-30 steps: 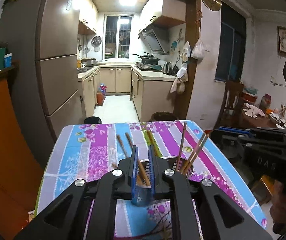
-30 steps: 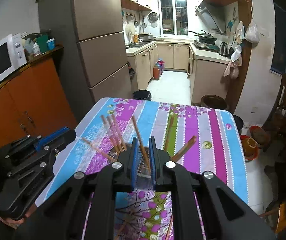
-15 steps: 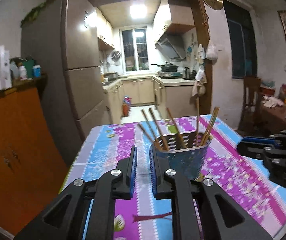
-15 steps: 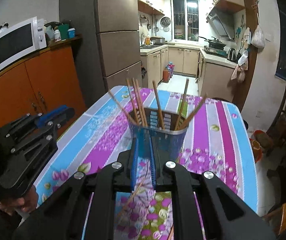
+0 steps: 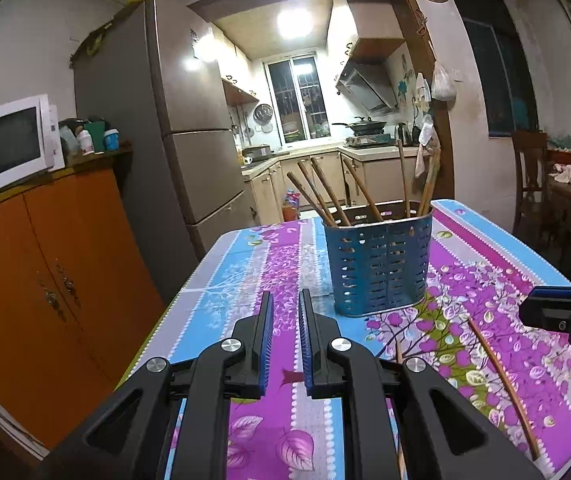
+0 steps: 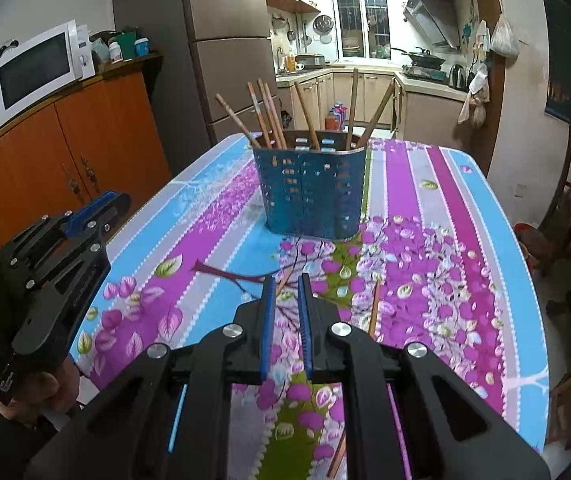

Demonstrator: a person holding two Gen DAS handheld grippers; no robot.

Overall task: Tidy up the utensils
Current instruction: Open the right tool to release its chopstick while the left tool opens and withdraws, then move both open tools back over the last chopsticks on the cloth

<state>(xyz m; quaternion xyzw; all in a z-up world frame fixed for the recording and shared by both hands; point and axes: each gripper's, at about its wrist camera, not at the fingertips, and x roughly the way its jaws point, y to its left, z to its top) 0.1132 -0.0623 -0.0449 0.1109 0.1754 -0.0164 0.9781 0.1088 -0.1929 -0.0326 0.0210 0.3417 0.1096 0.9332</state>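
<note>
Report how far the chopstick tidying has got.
Done: several chopsticks stand in the blue holder. In hand: nothing; the left gripper and right gripper are both shut and empty, low over the tablecloth. Left: at least two loose chopsticks on the cloth, one by the right gripper, another just beyond its fingers.

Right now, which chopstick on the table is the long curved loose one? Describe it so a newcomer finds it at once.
Start at the table with the floral striped cloth and find the blue perforated holder full of upright chopsticks. Come toward the near right edge: the loose chopstick lies flat on the purple flowers. Unlike those standing in the holder, it lies alone on the cloth, long, slightly bowed.
</note>
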